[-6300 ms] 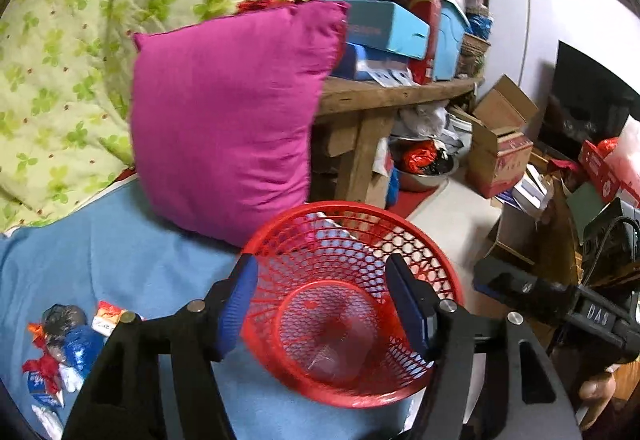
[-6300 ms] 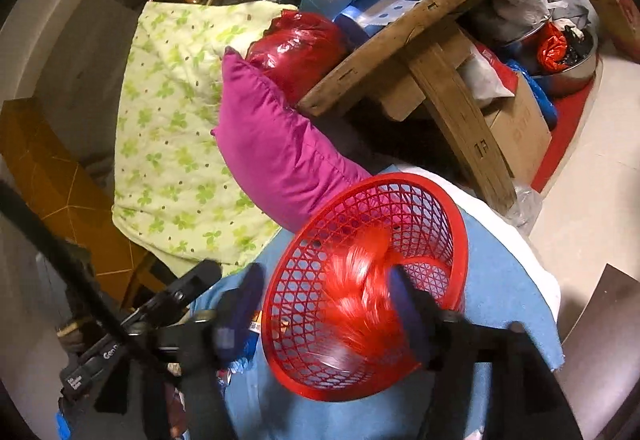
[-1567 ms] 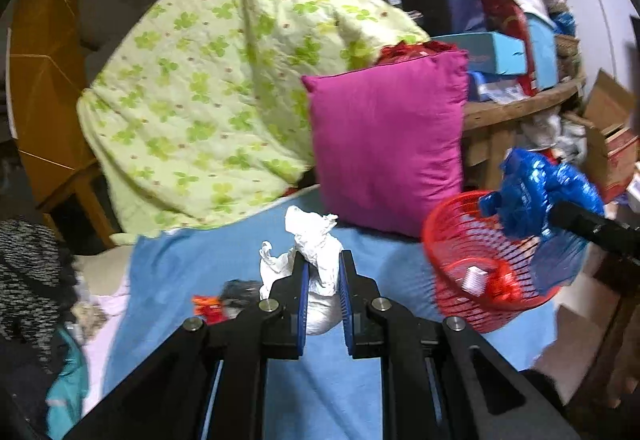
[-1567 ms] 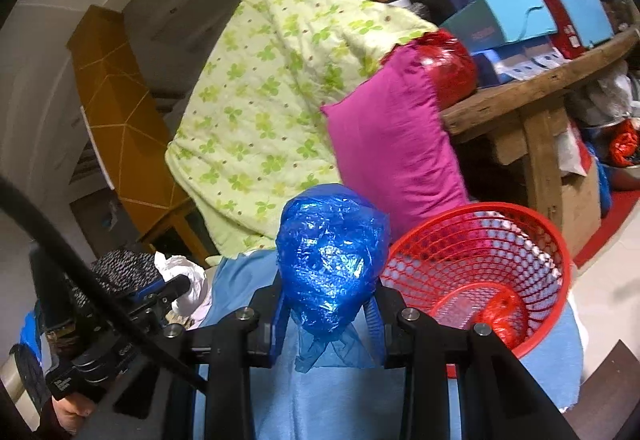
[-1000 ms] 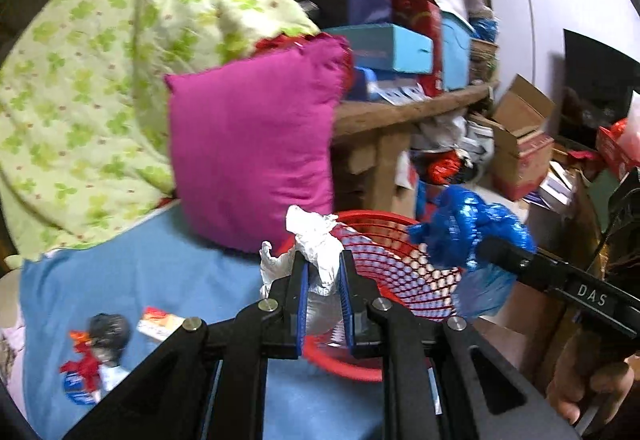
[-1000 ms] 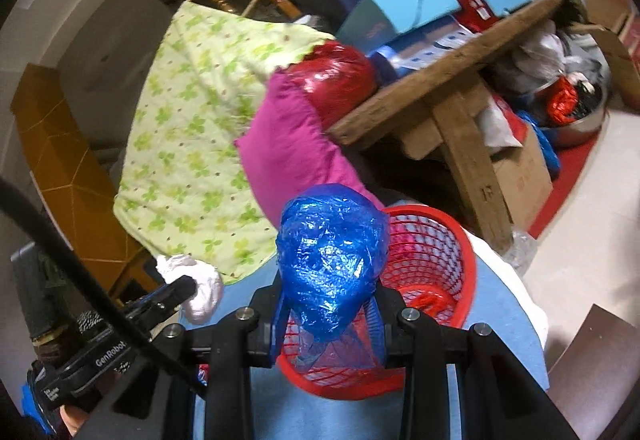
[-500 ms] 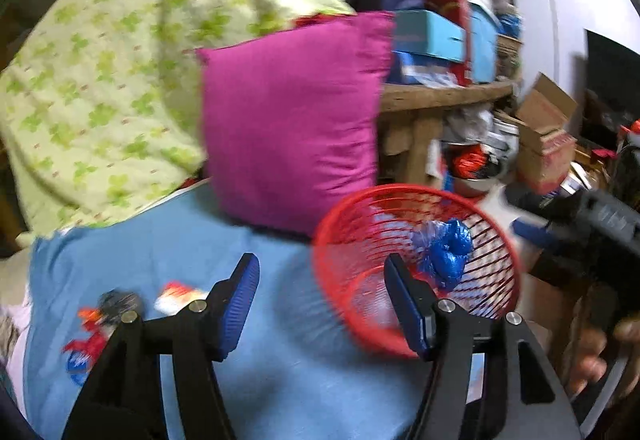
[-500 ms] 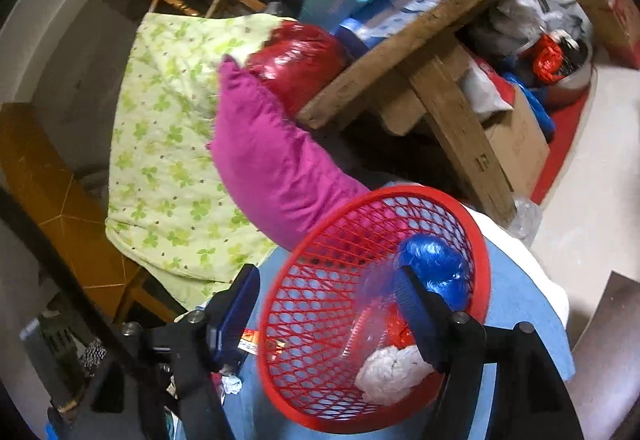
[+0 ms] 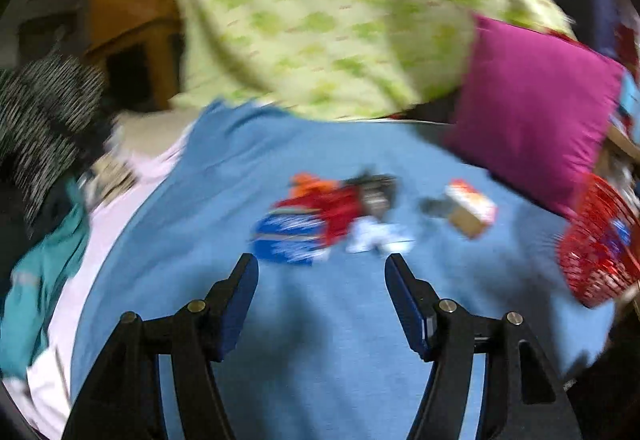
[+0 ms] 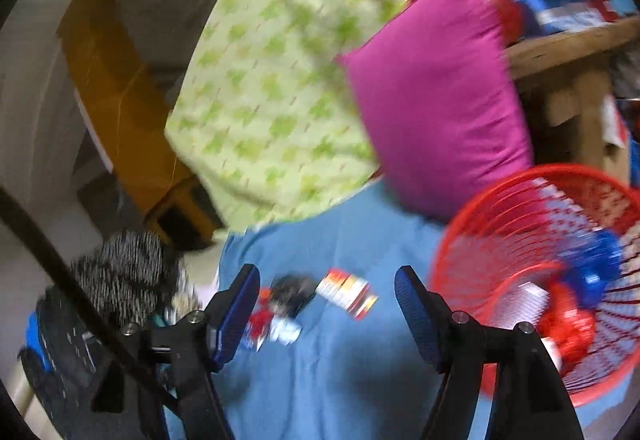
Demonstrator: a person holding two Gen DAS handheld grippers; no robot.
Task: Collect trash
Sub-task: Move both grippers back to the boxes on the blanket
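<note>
A pile of trash lies on the blue sheet [image 9: 320, 340]: a blue wrapper [image 9: 286, 238], a red wrapper [image 9: 336, 207], a dark wad [image 9: 376, 187], white paper [image 9: 378, 238] and an orange-and-white packet [image 9: 472, 205]. My left gripper [image 9: 322, 296] is open and empty, just short of the pile. The red mesh basket [image 10: 500, 215] sits at the right and holds a blue bag [image 10: 596, 272], red trash [image 10: 568, 324] and white paper [image 10: 528, 296]. My right gripper [image 10: 326, 310] is open and empty, left of the basket, with the packet [image 10: 348, 294] between its fingers in view.
A magenta pillow [image 9: 532, 107] and a green-patterned quilt [image 9: 340, 19] lie behind the pile. Striped and teal clothes [image 9: 40, 143] are at the left. A wooden table [image 10: 572, 55] with boxes stands behind the basket. The basket also shows at the right edge [image 9: 596, 248].
Both grippers have swung left from the basket toward the trash pile. About a second ago they let the white wad and the blue bag into the basket; both are now open.
</note>
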